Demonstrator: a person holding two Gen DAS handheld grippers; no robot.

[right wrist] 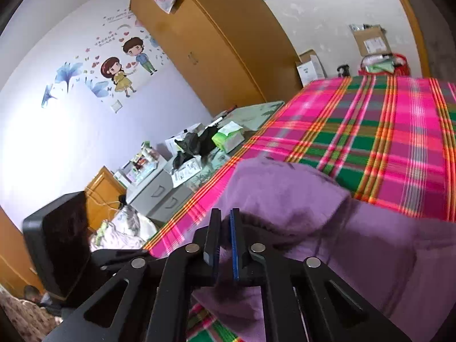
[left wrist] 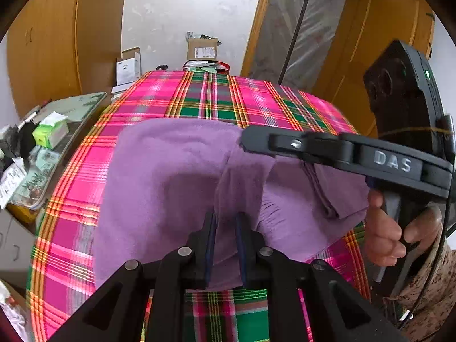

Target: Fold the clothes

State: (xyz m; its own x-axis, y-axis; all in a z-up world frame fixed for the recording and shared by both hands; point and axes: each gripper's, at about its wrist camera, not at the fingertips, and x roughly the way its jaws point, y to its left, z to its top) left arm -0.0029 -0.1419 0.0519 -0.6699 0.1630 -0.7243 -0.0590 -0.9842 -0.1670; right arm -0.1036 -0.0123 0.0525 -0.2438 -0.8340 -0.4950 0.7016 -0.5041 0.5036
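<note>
Both tools are pinching the purple garment [left wrist: 159,176], which is lying on a bed covered in a pink and green plaid sheet [left wrist: 199,99]. Nearest the left wrist camera, the left tool [left wrist: 225,228] is holding a raised ridge of cloth at the near hem, its pads [left wrist: 211,239] drawn close with fabric bunched between them. Seen from its own camera, the right tool [right wrist: 225,228] is gripping the cloth the same way, pads [right wrist: 234,245] nearly together on a lifted fold. In the left view the right tool is reaching across above the garment, with a doubled flap hanging beneath it and a hand [left wrist: 399,228] squeezing its trigger.

Judging by this, the fold is partly made: one side seems to be doubled over, but the piece is lying rumpled and uneven, not flat or squared. Laying down the lifted edge, smoothing and further folds appear to remain. Farther off, a cluttered side counter [right wrist: 256,114] is standing just beside the bed, and a cardboard box [left wrist: 201,48] is sitting past its far end.
</note>
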